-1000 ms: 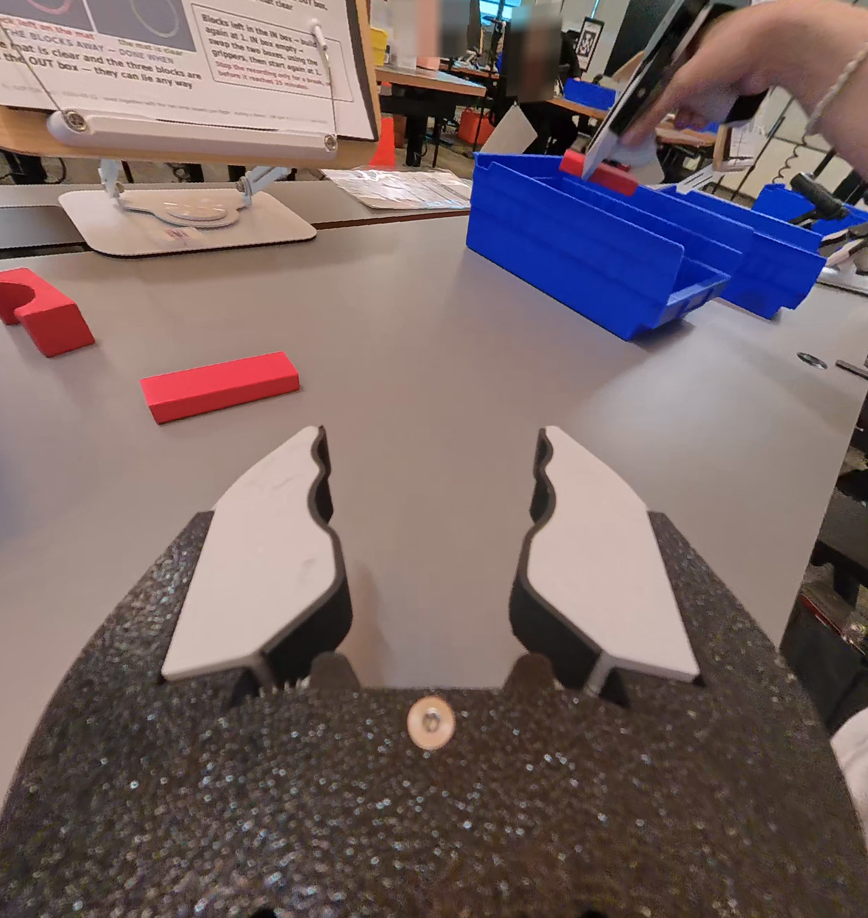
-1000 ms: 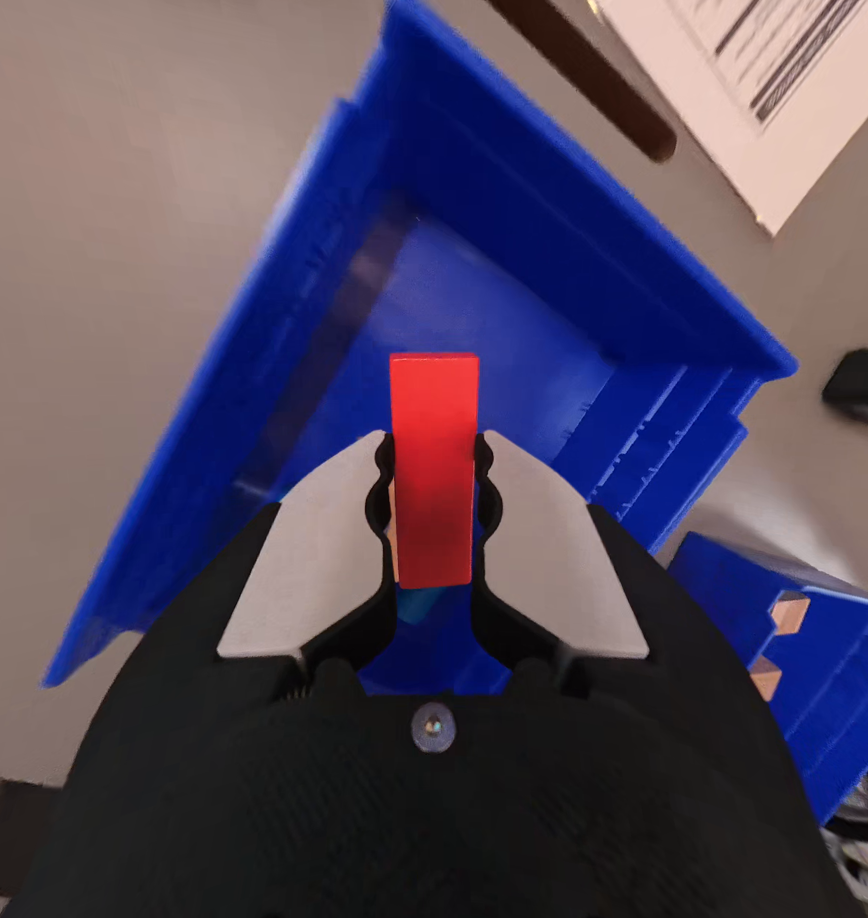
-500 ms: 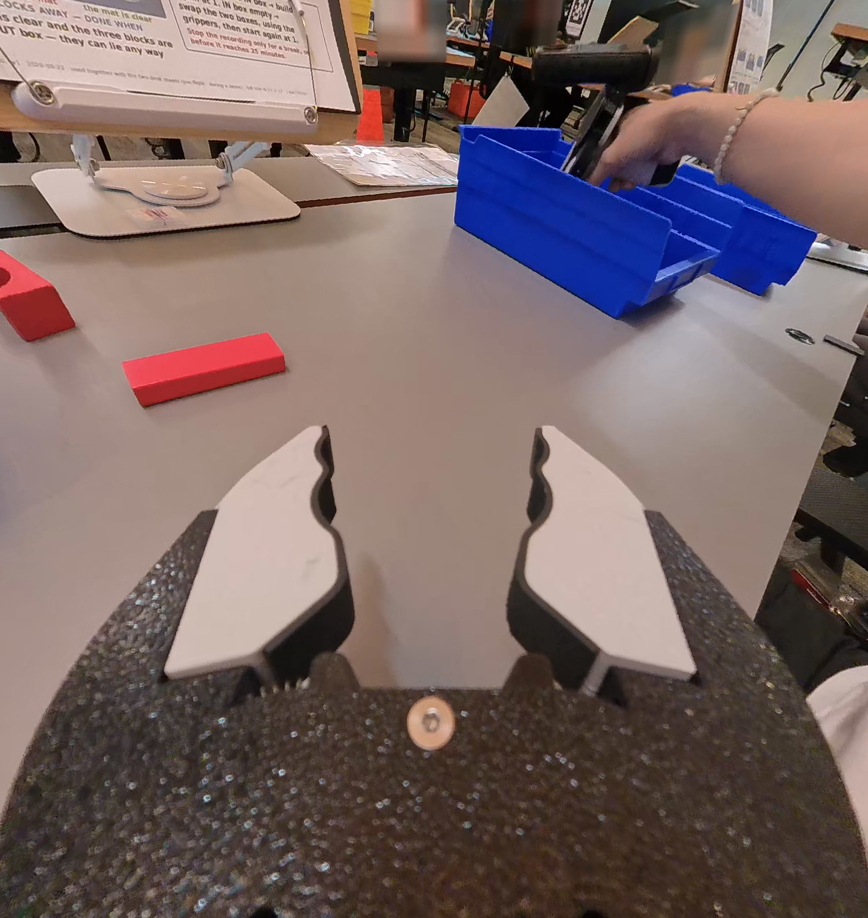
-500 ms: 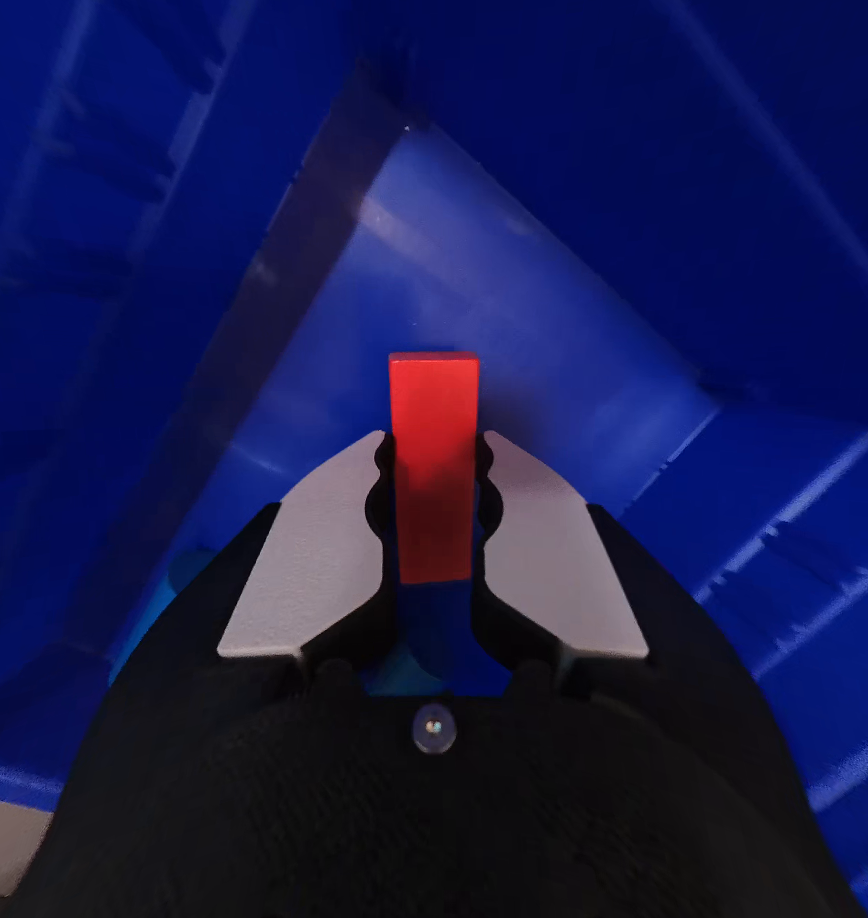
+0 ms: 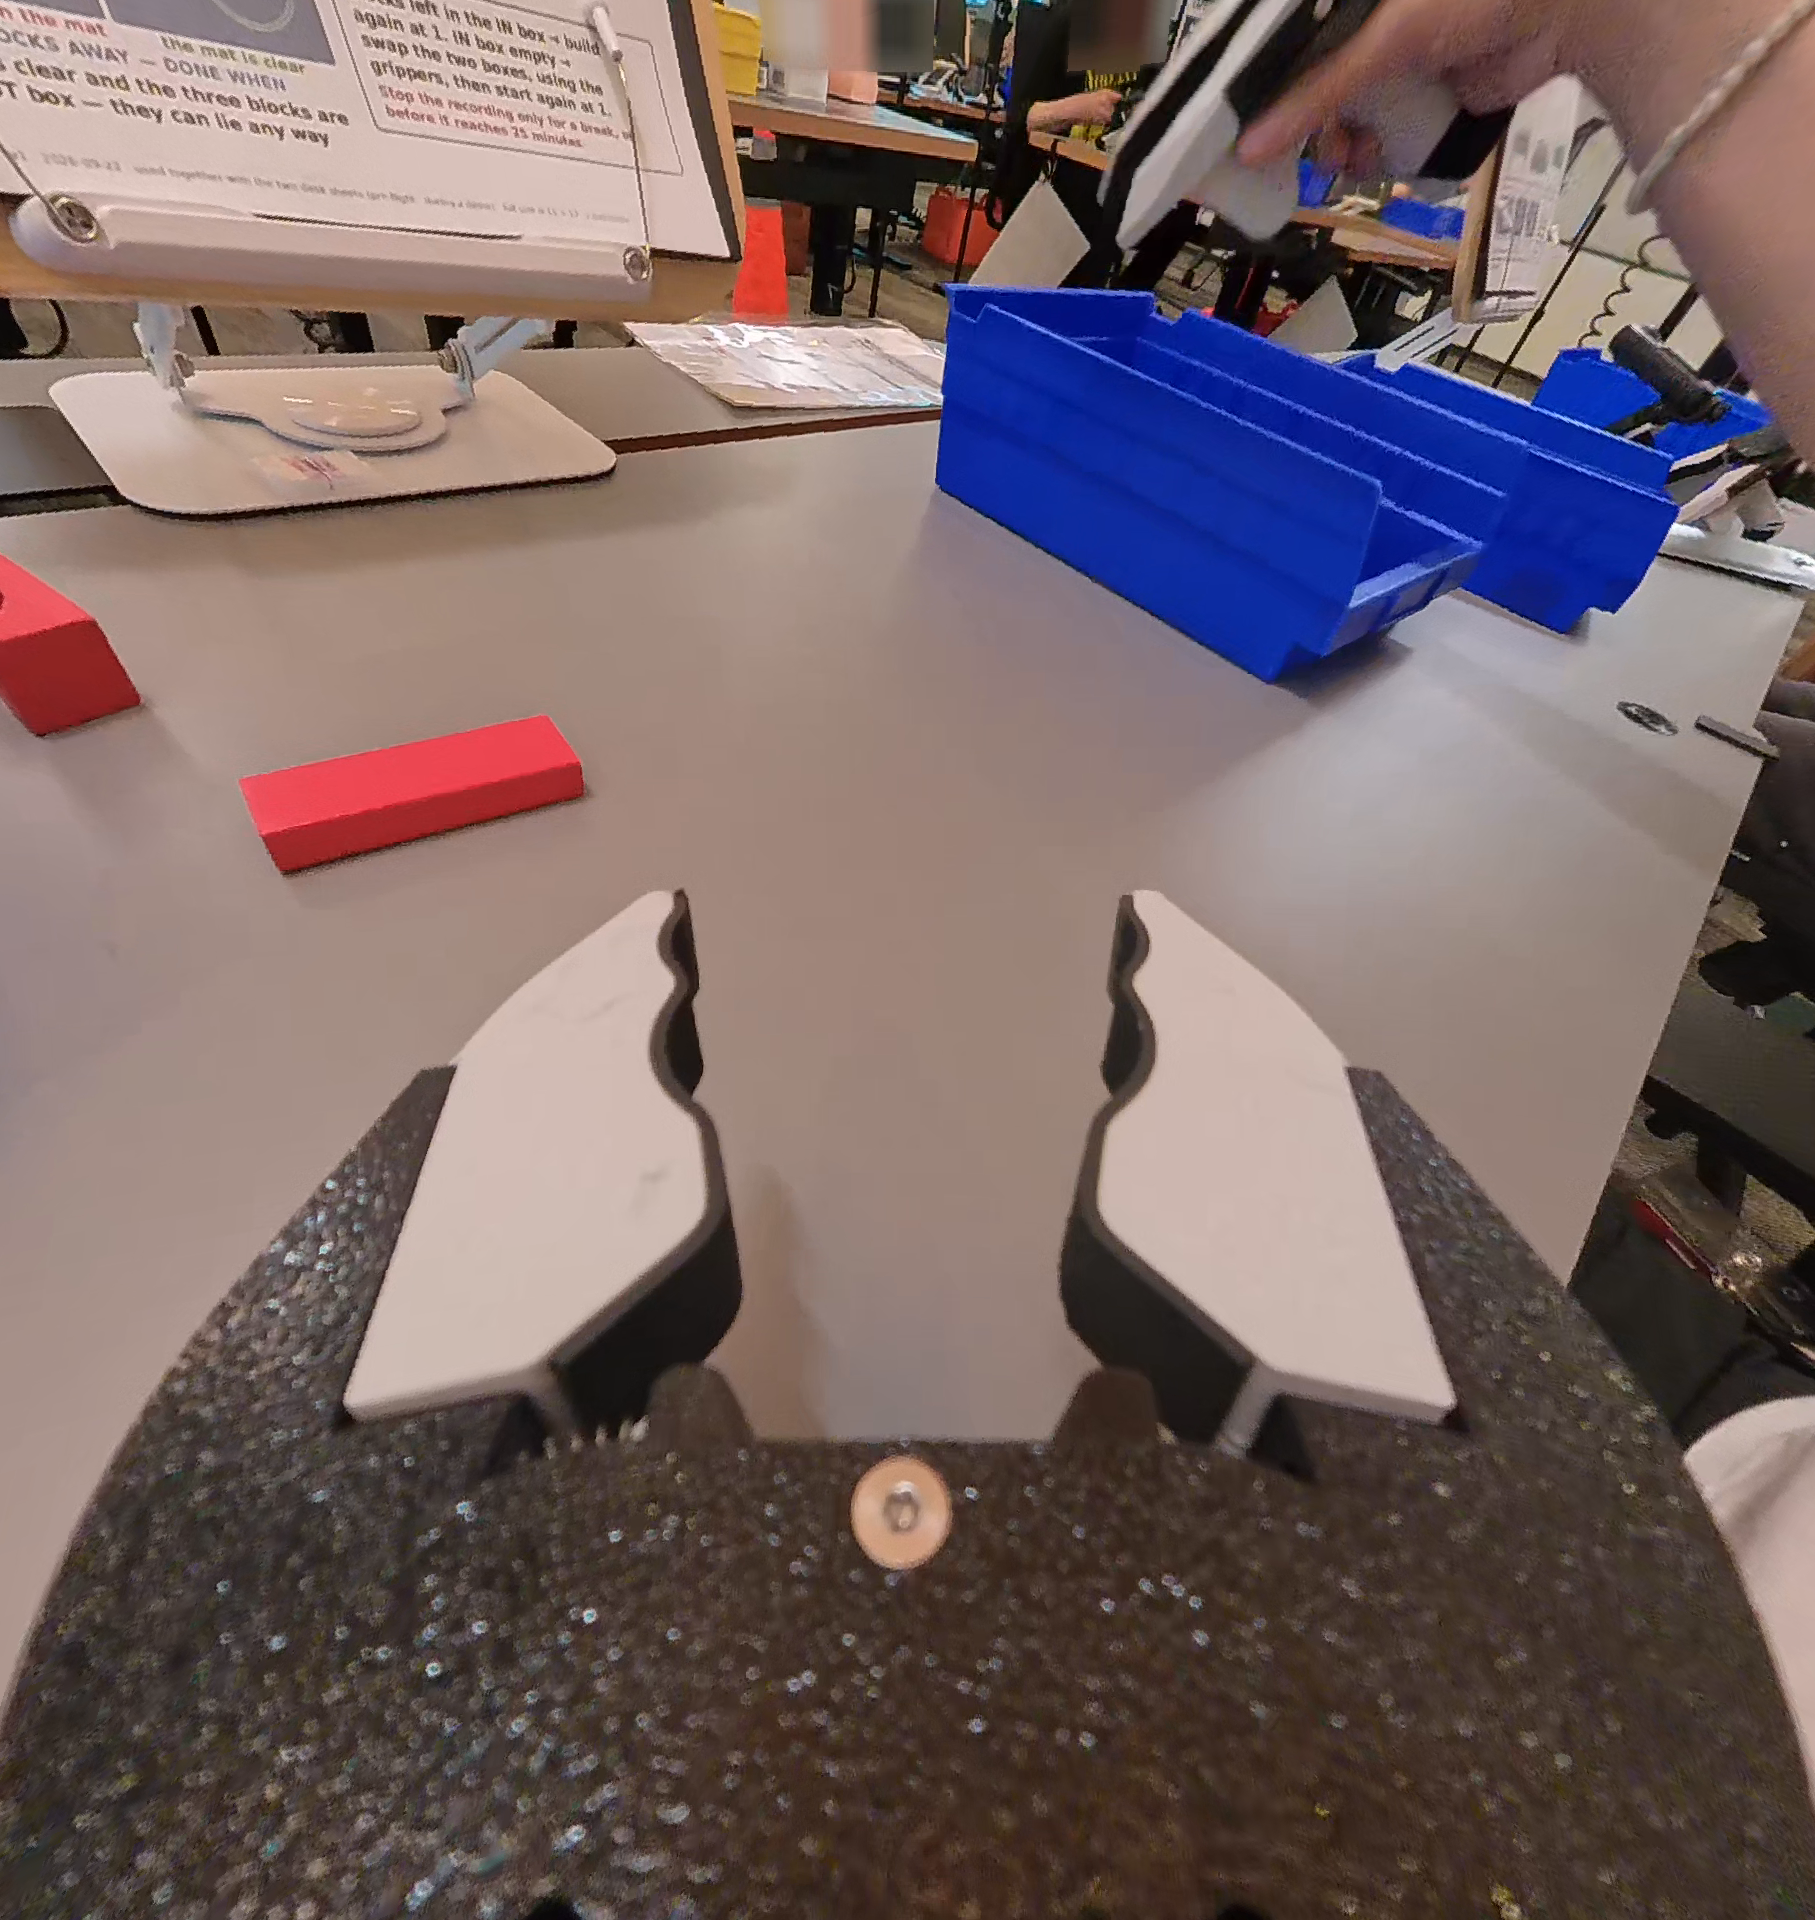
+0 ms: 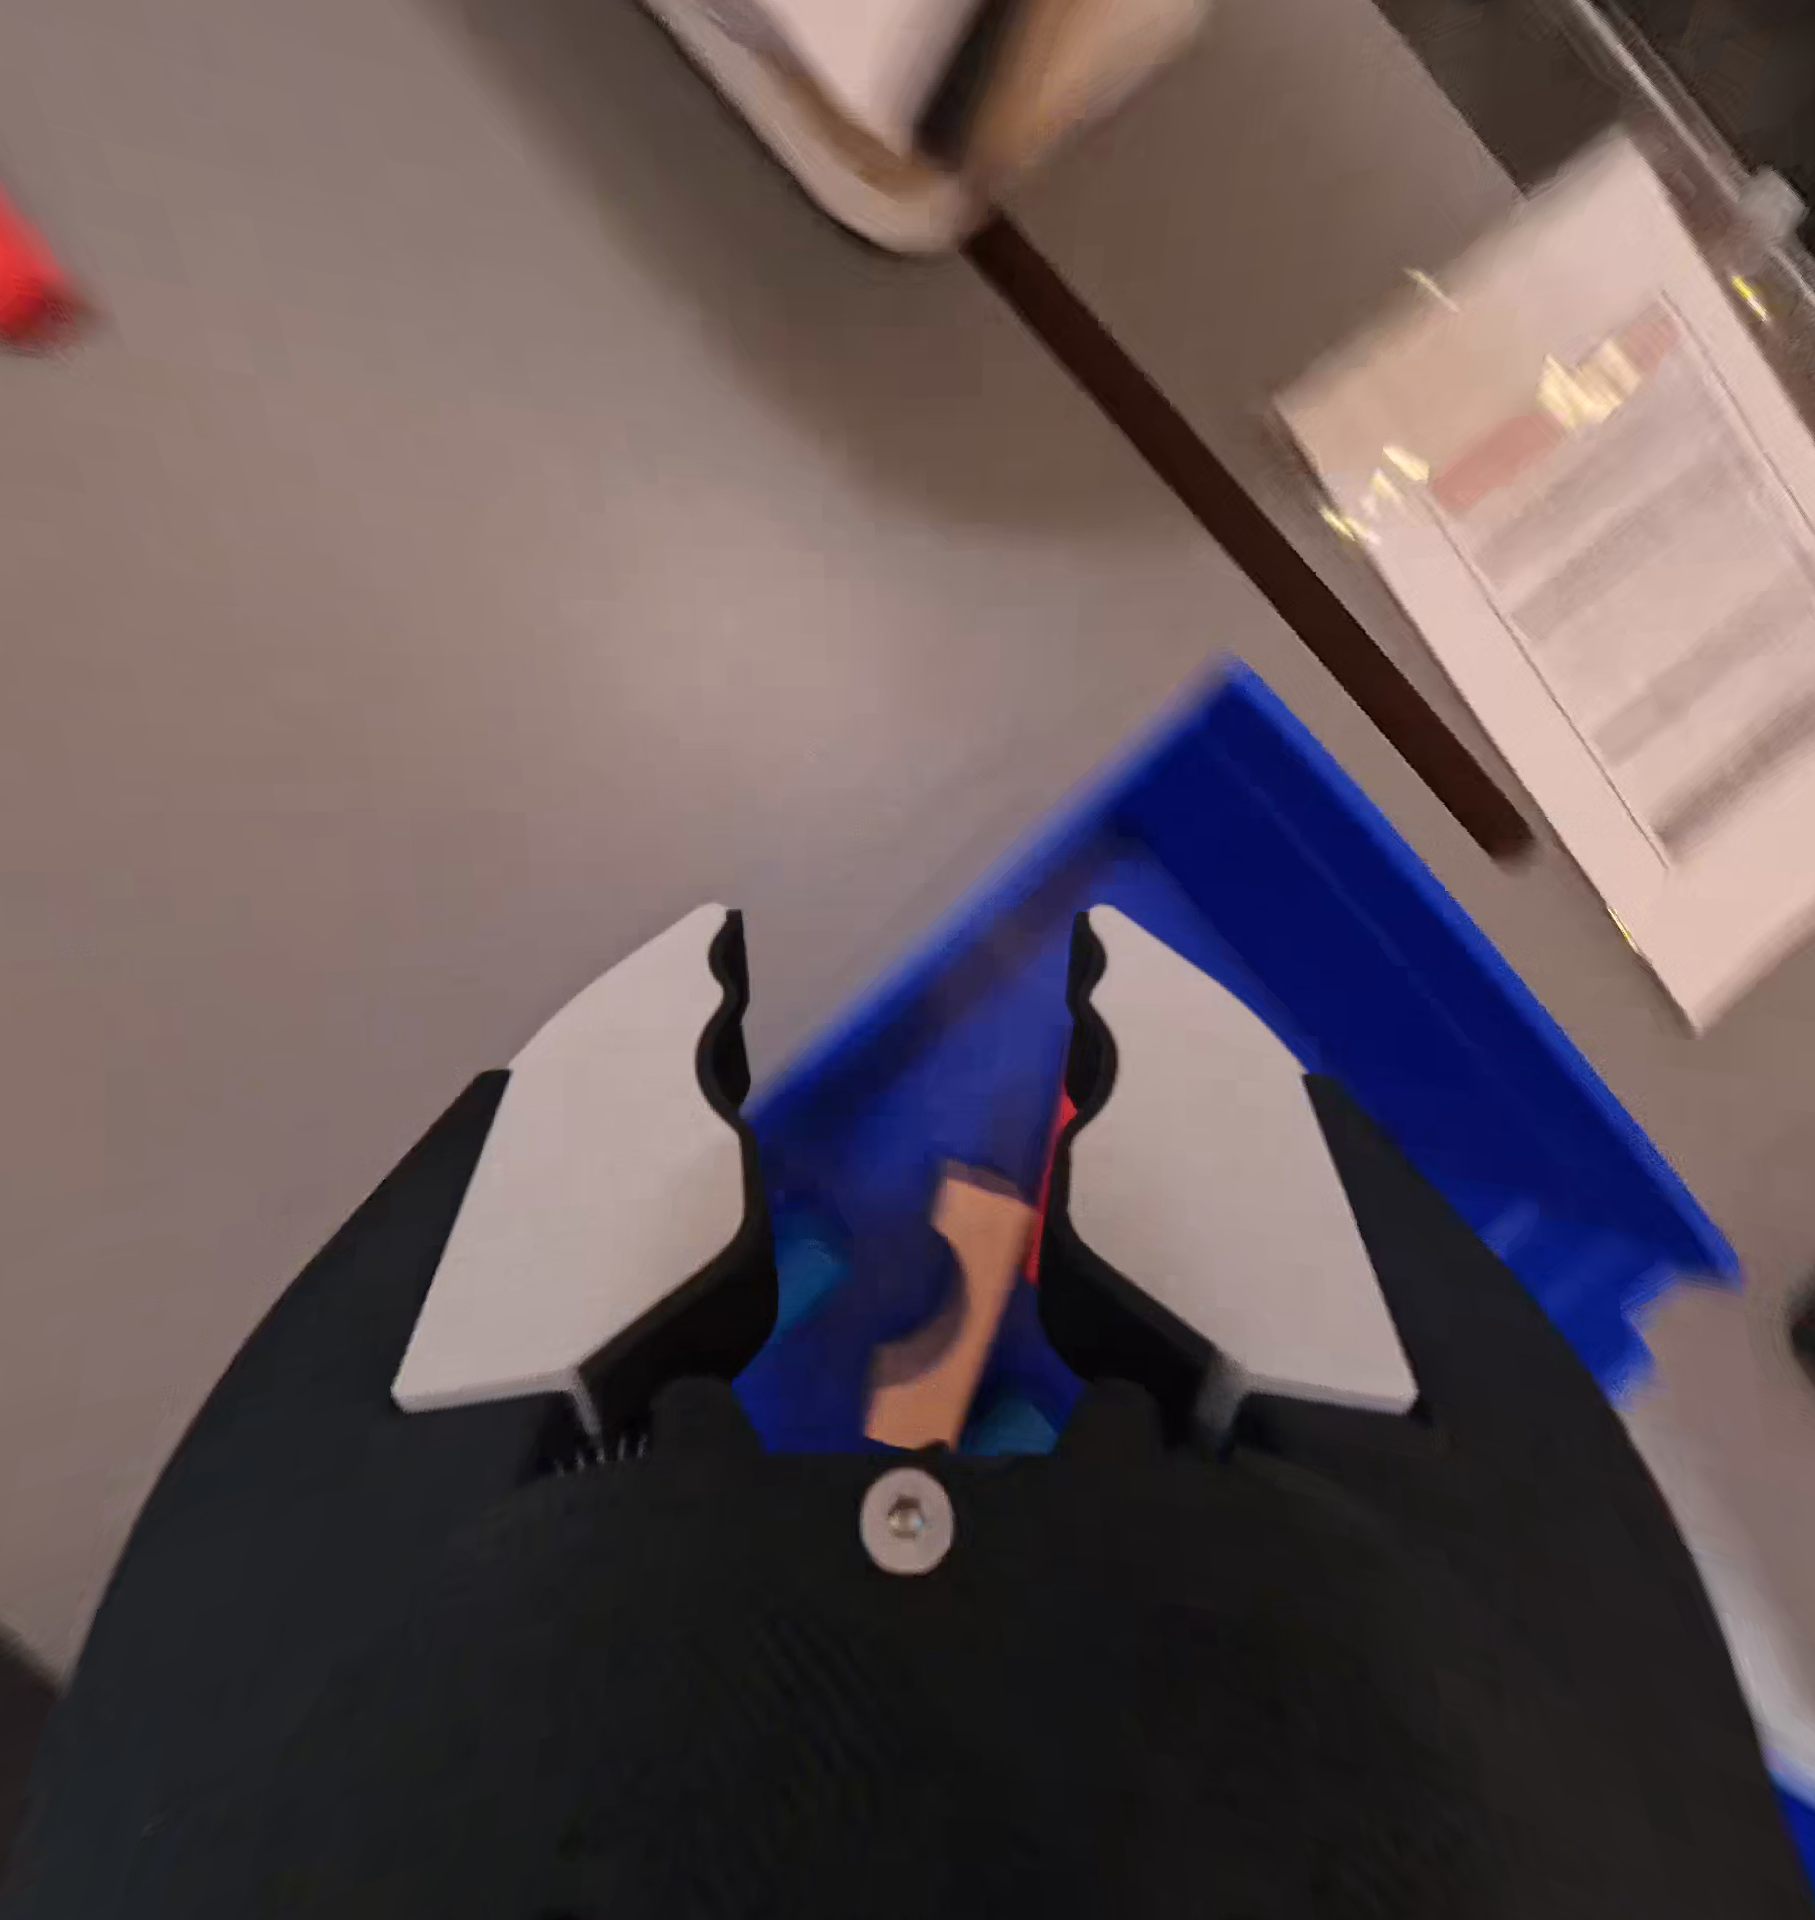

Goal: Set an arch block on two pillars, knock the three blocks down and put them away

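My left gripper (image 5: 901, 914) is open and empty, low over the grey table (image 5: 882, 644). A flat red block (image 5: 411, 790) lies on the table ahead to its left. A red block with a round notch (image 5: 30, 644) lies farther left. My right gripper (image 6: 908, 930) is open and empty, raised above the near blue bin (image 6: 1350, 935). Inside the bin I see a tan wooden block (image 6: 944, 1320) and a sliver of a red block (image 6: 1050, 1174). In the left wrist view the right gripper (image 5: 1194, 114) hangs above the bin (image 5: 1173, 488), held by a hand.
A second blue bin (image 5: 1547, 520) sits behind the first. A document stand (image 5: 331, 416) with a printed sheet stands at the table's back left. A laminated sheet (image 5: 799, 358) lies behind the bins. The table's right edge (image 5: 1713, 831) drops to chairs. Spacing between my two grippers at the tips: around 40 cm. To the flat red block (image 5: 411, 790): left tips about 15 cm, right tips about 35 cm.
My right gripper has opened, left the red block in the blue bin and lifted up out of it. My left gripper has stayed open and hardly moved.
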Motion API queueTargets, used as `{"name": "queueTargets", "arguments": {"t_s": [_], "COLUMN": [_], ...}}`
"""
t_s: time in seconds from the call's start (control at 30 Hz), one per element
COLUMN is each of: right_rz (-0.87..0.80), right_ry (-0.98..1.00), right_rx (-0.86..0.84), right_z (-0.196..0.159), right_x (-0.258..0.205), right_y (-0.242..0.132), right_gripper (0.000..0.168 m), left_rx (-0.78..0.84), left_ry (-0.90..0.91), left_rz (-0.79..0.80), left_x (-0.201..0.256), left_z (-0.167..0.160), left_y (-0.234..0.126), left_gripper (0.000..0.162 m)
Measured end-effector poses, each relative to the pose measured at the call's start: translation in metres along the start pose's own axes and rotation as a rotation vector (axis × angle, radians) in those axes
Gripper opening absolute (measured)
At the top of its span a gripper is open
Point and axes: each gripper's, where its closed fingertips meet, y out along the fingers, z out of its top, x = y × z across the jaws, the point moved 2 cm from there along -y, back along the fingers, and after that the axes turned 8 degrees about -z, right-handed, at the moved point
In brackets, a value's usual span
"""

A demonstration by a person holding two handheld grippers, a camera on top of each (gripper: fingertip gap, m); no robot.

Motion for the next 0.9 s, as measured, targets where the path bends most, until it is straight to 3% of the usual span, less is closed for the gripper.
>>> {"name": "queueTargets", "arguments": {"t_s": [0.17, 0.43, 0.67, 0.83, 0.9], "right_rz": [0.244, 0.400, 0.399, 0.398, 0.375], "right_ry": [-0.265, -0.463, -0.554, -0.602, -0.633], "right_rx": [0.142, 0.106, -0.007, -0.074, -0.092], "right_z": [0.074, 0.136, 0.144, 0.133, 0.130], "right_x": [-0.128, -0.270, -0.308, -0.313, -0.313], "right_y": [-0.013, 0.090, 0.158, 0.173, 0.178], "right_gripper": [0.063, 0.066, 0.062, 0.049, 0.031], "left_rx": [0.012, -0.020, -0.031, -0.029, -0.024], "left_ry": [-0.005, 0.056, 0.079, 0.065, 0.047], "left_rz": [-0.039, -0.053, -0.007, 0.020, 0.021], "left_x": [0.008, 0.023, 0.018, 0.011, 0.009], "left_z": [0.009, 0.013, 0.009, 0.004, 0.002], "left_y": [0.005, 0.004, -0.015, -0.024, -0.024], "left_gripper": [0.076, 0.076, 0.076, 0.076, 0.076]}}
